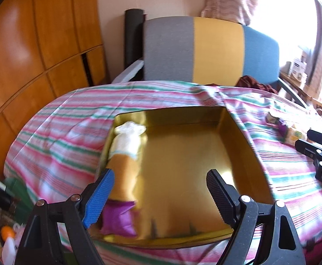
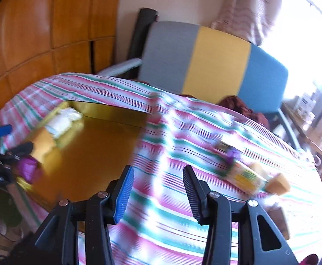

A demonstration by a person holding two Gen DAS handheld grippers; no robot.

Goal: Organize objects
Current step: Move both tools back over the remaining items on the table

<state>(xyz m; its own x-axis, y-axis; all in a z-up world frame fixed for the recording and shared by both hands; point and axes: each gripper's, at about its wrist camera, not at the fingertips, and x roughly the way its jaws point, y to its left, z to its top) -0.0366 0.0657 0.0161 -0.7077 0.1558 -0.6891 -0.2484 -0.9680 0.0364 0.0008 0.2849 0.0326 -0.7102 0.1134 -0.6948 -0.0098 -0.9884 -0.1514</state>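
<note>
A shallow gold tin [image 1: 183, 154] lies on the striped tablecloth [image 1: 61, 132]. Along its left wall sit a white bundle [image 1: 128, 139], an orange piece [image 1: 122, 176] and a purple piece [image 1: 119, 217] in a row. My left gripper [image 1: 161, 174] hovers open over the tin's near half, nothing between its fingers. My right gripper [image 2: 158, 172] is over bare cloth to the right of the tin [image 2: 94, 150], jaws apart and empty. Right of it lie a purple item [image 2: 232, 155], a yellow packet [image 2: 246, 176] and a tan block [image 2: 278, 184], all blurred.
A chair [image 1: 211, 50] with a grey, yellow and blue back stands behind the table. Wooden cabinet doors [image 1: 39, 44] fill the left. A dark red cloth [image 1: 255, 85] lies at the table's far edge. Clutter sits on the floor at lower left [image 1: 6, 238].
</note>
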